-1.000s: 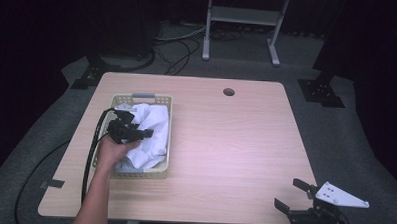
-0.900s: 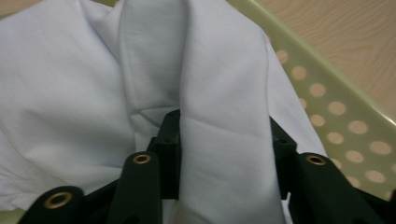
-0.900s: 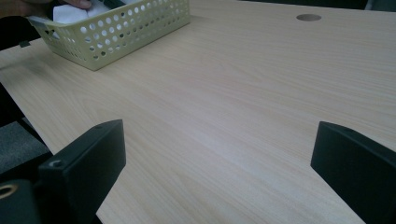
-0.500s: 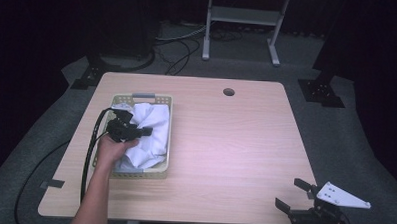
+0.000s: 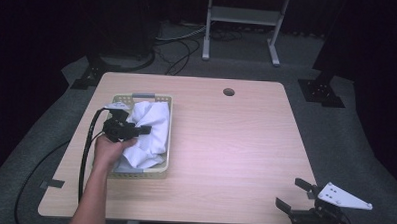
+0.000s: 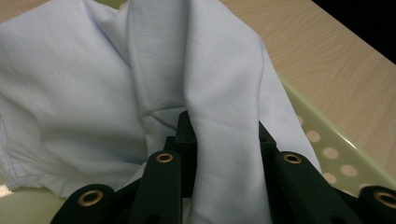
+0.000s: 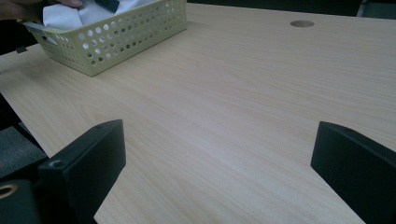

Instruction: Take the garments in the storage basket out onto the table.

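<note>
A crumpled white cloth [image 5: 153, 125] lies in a pale yellow-green perforated basket [image 5: 139, 174] on the left half of the wooden table. My left gripper [image 5: 143, 130] reaches into the basket from its left side, and a hand holds it. In the left gripper view a raised fold of the cloth [image 6: 140, 70] runs between the jaws, and the left gripper [image 6: 225, 128] is shut on that fold. My right gripper [image 5: 293, 194] hovers low at the table's near right corner, open, with bare wood between its jaws [image 7: 219, 144]. The basket [image 7: 116, 39] and cloth [image 7: 60, 16] sit far off at upper left there.
The table [image 5: 225, 143] has a round cable hole [image 5: 228, 91] near its far edge. A black cable [image 5: 85, 158] trails from the left gripper off the table's left side. A metal stand [image 5: 242, 23] and floor cables lie beyond the far edge.
</note>
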`<state>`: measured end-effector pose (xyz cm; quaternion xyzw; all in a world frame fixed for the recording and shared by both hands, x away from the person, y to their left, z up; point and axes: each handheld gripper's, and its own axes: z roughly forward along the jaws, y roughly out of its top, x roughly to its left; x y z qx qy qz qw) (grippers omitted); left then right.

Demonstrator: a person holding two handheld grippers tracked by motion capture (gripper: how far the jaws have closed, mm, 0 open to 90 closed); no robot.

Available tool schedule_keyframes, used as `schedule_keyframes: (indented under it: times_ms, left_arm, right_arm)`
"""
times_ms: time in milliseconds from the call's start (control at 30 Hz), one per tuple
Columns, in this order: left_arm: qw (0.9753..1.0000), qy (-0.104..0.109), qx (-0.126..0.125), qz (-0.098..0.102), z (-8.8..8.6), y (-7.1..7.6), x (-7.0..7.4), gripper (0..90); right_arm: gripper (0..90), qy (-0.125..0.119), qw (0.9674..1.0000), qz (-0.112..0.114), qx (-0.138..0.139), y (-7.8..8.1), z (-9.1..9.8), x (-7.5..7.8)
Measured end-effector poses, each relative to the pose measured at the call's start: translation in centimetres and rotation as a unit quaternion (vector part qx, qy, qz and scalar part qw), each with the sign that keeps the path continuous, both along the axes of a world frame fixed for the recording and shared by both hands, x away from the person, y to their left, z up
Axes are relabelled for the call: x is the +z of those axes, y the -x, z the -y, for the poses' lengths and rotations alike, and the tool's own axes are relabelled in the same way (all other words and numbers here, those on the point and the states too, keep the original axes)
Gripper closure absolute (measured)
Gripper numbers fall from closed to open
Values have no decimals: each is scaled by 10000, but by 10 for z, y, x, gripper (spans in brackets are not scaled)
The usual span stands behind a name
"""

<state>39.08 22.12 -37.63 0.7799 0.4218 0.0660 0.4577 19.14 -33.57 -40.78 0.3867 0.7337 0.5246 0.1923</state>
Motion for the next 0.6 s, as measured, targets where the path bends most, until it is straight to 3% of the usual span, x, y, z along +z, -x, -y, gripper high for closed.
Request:
schedule_keyframes:
  times_ms: [267, 400, 600]
  left_arm:
    - [9990, 416, 36, 179, -7, 8, 12, 730]
    - [9968, 747, 52, 283, -12, 13, 19, 730]
    - [9932, 1081, 25, 438, -17, 22, 29, 729]
  right_arm:
    - [30, 6, 10000, 43, 23, 1, -2, 2]
    - [30, 2, 10000, 58, 27, 1, -3, 2]
    - [30, 9, 10000, 72, 42, 2, -5, 3]
